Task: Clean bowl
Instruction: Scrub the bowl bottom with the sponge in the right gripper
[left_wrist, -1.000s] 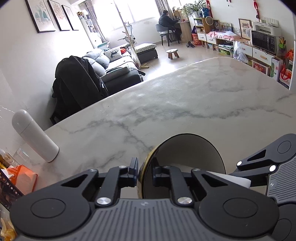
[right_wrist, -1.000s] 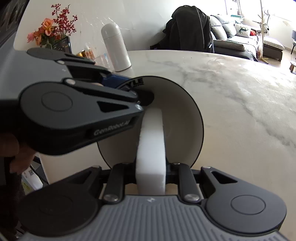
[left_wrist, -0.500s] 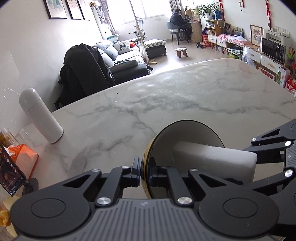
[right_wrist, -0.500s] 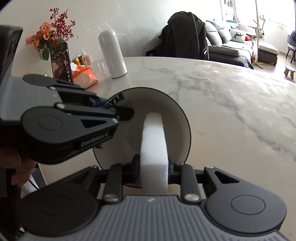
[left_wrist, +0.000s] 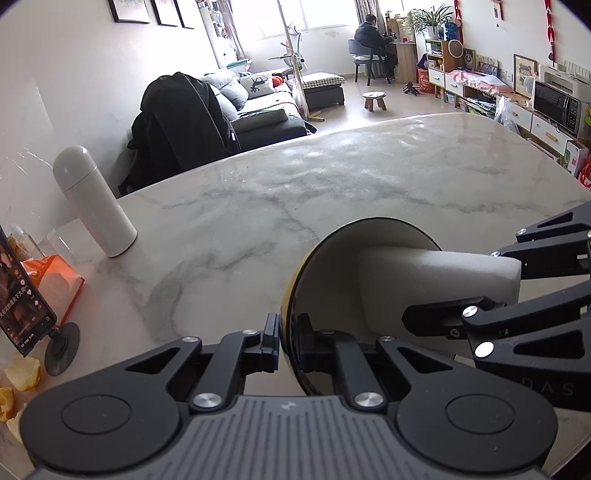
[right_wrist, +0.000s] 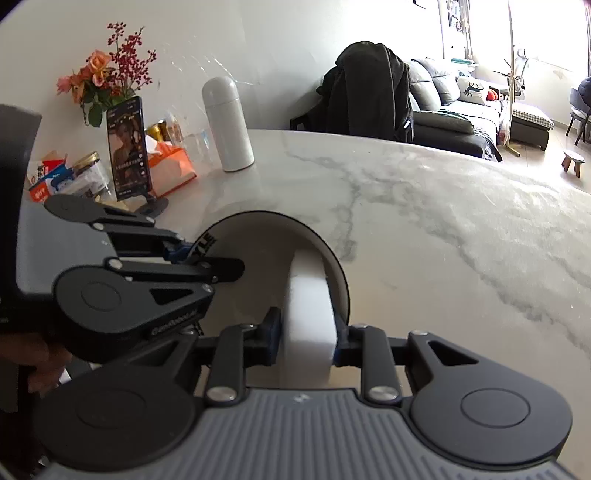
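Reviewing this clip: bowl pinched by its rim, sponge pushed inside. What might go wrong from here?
1. The left gripper holds the bowl only by a thin bit of rim, tipped on edge above the table; a push from the sponge might twist it loose.
2. The right gripper clamps the sponge near its back end, so the sponge may bend instead of scrubbing.
3. The two grippers sit close and might knock together.

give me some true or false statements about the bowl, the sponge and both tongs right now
1. The left tongs pinch the rim of the round white-inside bowl. True.
2. The right tongs are open with nothing between them. False: they clamp the white rectangular foam sponge.
3. The sponge reaches inside the bowl. True.
4. The bowl lies flat on the grey-veined marble table. False: it is held on edge, opening sideways.
5. The white cylindrical flask lies toppled. False: it stands upright.
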